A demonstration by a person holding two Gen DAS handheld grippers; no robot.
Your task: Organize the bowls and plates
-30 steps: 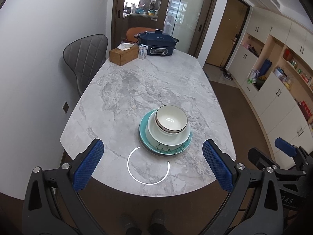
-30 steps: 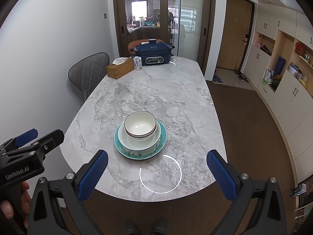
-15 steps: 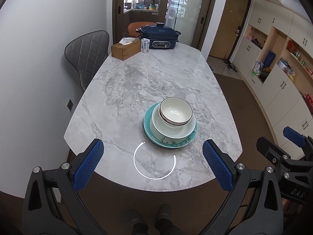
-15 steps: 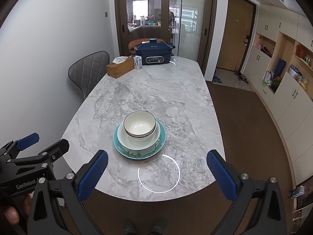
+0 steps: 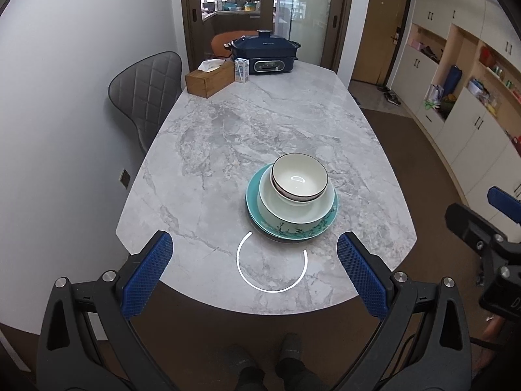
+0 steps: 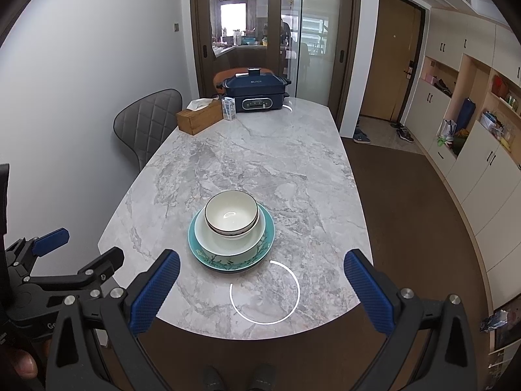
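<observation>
A stack of dishes stands near the front end of the marble table [image 5: 260, 123] [image 6: 260, 163]. A teal plate [image 5: 320, 228] [image 6: 265, 247] with a floral rim lies at the bottom. On it sits a pale green bowl [image 5: 273, 202] [image 6: 208, 238], and inside that a white bowl with a dark rim [image 5: 299, 176] [image 6: 231, 211]. My left gripper [image 5: 254, 260] is open, held back from the table's front edge with nothing between its fingers. My right gripper [image 6: 260, 273] is open too, empty, just in front of the stack. Each gripper shows at the side of the other's view.
At the table's far end are a wooden tissue box [image 5: 210, 78] [image 6: 199, 118], a small carton [image 5: 241, 70] [image 6: 229, 108] and a dark blue electric cooker [image 5: 265, 52] [image 6: 255, 93]. A grey quilted chair [image 5: 146, 97] [image 6: 146, 123] stands on the left. Cabinets [image 5: 472, 114] line the right wall.
Both grippers have drawn back and risen a little from the table, still open. The stack of dishes has not moved.
</observation>
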